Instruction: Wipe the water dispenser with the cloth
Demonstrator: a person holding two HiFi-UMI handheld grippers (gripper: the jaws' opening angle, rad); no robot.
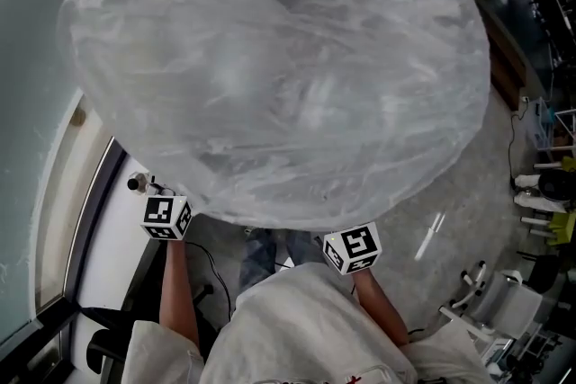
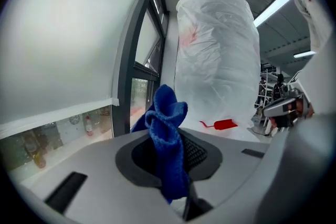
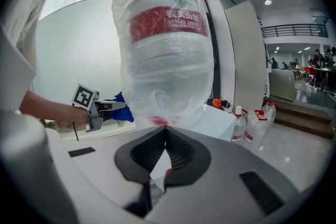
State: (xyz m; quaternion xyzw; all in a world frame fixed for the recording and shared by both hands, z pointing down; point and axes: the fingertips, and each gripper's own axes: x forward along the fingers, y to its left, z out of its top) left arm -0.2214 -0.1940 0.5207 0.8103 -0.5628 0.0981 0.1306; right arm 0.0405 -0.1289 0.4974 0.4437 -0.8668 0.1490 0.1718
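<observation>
The dispenser's big water bottle (image 1: 279, 67), wrapped in clear plastic, fills most of the head view and hides both grippers' jaws; only their marker cubes show below it. My left gripper (image 2: 170, 136) is shut on a bunched blue cloth (image 2: 168, 139), a short way from the bottle (image 2: 215, 55) and the white dispenser top (image 2: 231, 132) with a red tap (image 2: 223, 124). My right gripper (image 3: 166, 131) has its tips together with nothing seen between them, pointing at the bottle (image 3: 165, 44). The left gripper (image 3: 102, 107) and the cloth (image 3: 123, 113) show left of the bottle.
A dark window frame (image 2: 131, 60) and a white sill (image 1: 112, 238) run along the left. Several spare water jugs (image 3: 254, 123) stand on the floor beside the dispenser. Chairs and equipment (image 1: 504, 301) crowd the lower right of the head view.
</observation>
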